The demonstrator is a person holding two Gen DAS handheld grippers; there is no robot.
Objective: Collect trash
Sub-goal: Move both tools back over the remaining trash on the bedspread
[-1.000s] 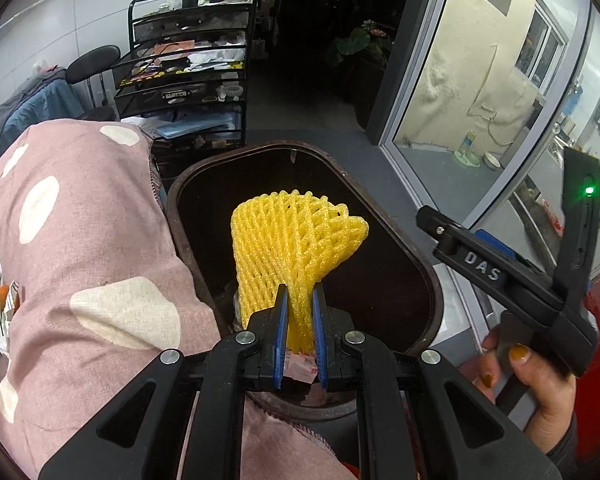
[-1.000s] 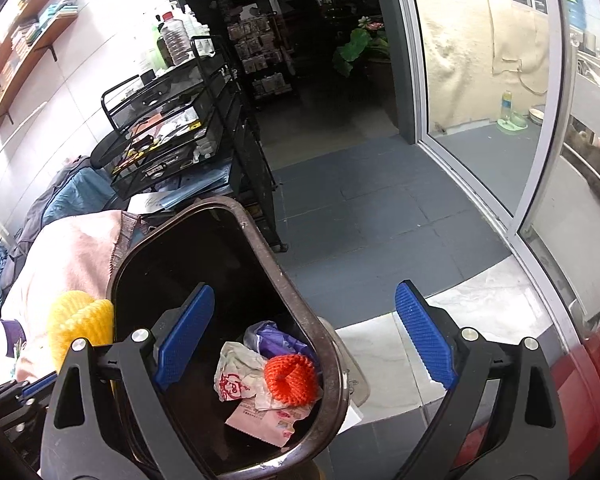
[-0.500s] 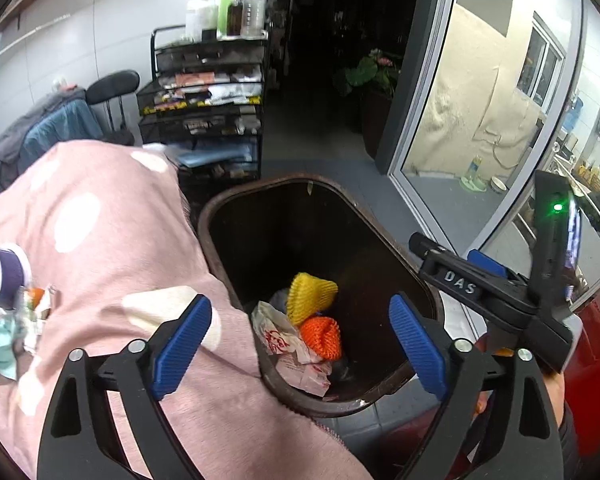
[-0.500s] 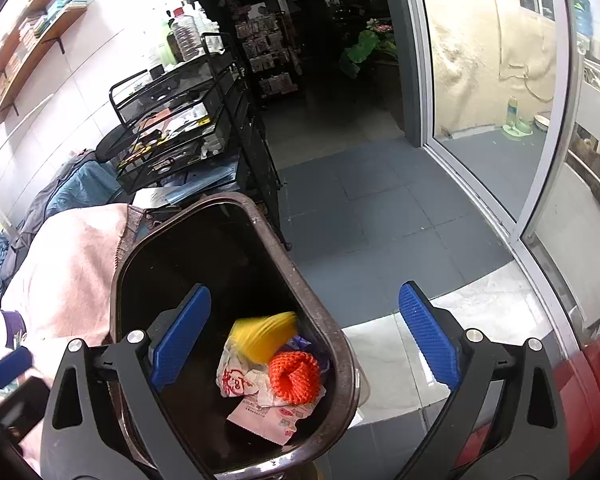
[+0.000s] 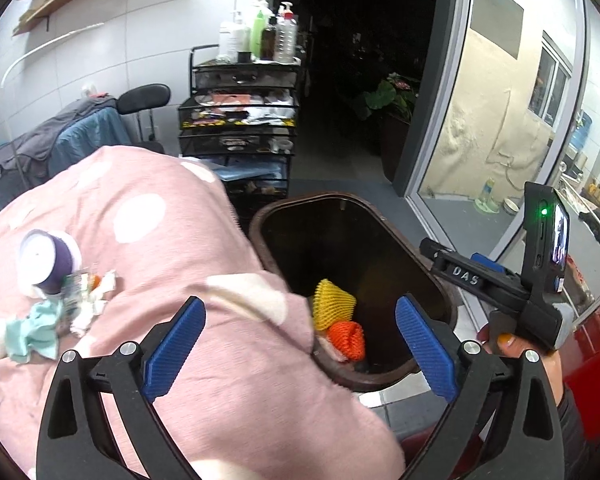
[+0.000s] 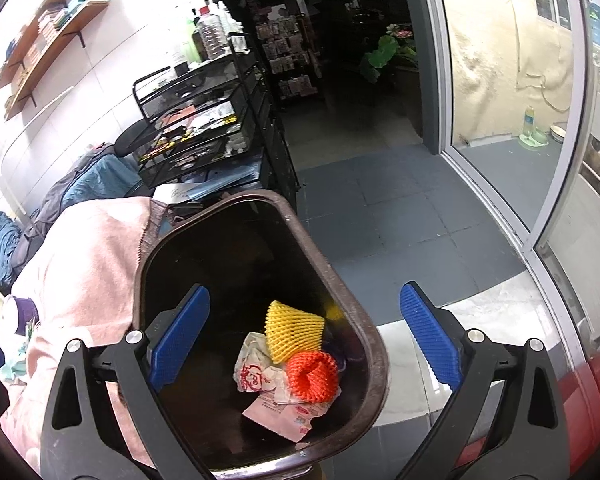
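Yellow foam-net cone (image 6: 294, 336) lies inside glossy brown bin (image 6: 356, 308).

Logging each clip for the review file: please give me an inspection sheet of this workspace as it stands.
Surface: pink spotted blanket, rumpled.
Job's things: brown trash bin holds yellow foam net, orange foam net, wrappers.
Clutter: purple-and-white cup and scraps lie on the blanket.
Grippers: left claw opening, nothing between; right claw open, empty.
Cables: nothing seen.
Surroundings: black mesh cart with bottles, glass door.
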